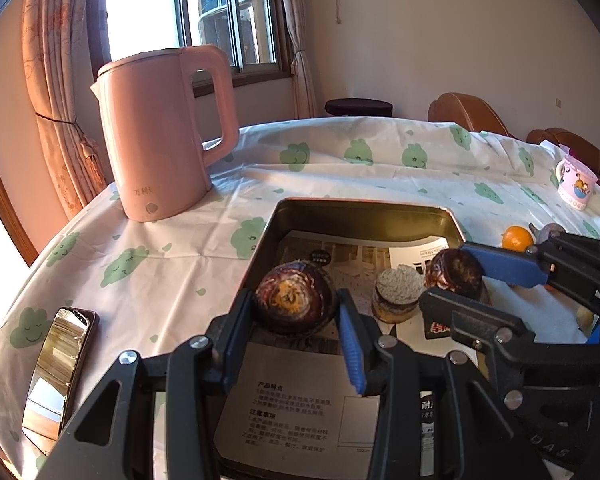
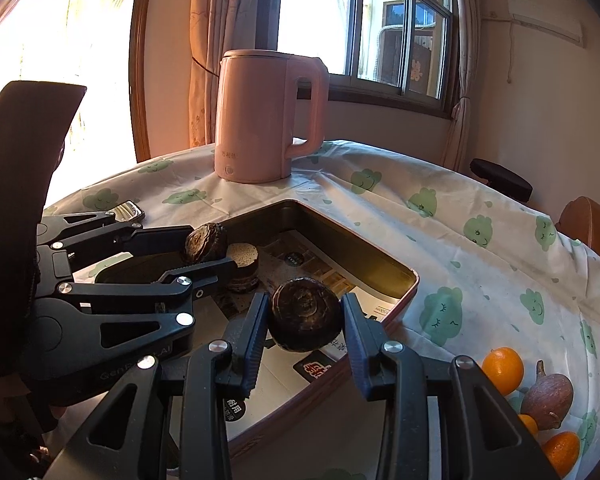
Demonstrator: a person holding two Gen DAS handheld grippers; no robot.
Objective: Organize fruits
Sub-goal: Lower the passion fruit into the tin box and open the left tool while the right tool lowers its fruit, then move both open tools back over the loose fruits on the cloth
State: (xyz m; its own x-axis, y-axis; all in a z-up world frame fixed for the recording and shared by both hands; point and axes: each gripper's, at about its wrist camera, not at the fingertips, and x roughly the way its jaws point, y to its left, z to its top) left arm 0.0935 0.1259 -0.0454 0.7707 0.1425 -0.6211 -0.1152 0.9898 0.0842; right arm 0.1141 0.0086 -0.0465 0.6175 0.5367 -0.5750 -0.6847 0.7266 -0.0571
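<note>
My left gripper [image 1: 296, 308] is shut on a dark brown round fruit [image 1: 294, 296], held just over the near left part of the metal tray [image 1: 364, 205]. My right gripper [image 2: 305, 320] is shut on a second dark brown round fruit [image 2: 305, 308] above the tray's [image 2: 380, 258] right side. In the left wrist view the right gripper [image 1: 466, 280] enters from the right with its fruit [image 1: 454, 270]. In the right wrist view the left gripper [image 2: 210, 246] comes in from the left with its fruit [image 2: 204, 240]. A cut brown piece with a pale top [image 1: 398, 292] stands in the tray between them.
Printed paper lines the tray. Small oranges [image 2: 502, 370] and a brown stemmed fruit [image 2: 546, 400] lie on the cloth right of the tray. A pink kettle [image 1: 160, 132] stands behind it, a phone [image 1: 60, 364] lies at the left, and a mug [image 1: 576, 186] is far right. Chairs stand past the table.
</note>
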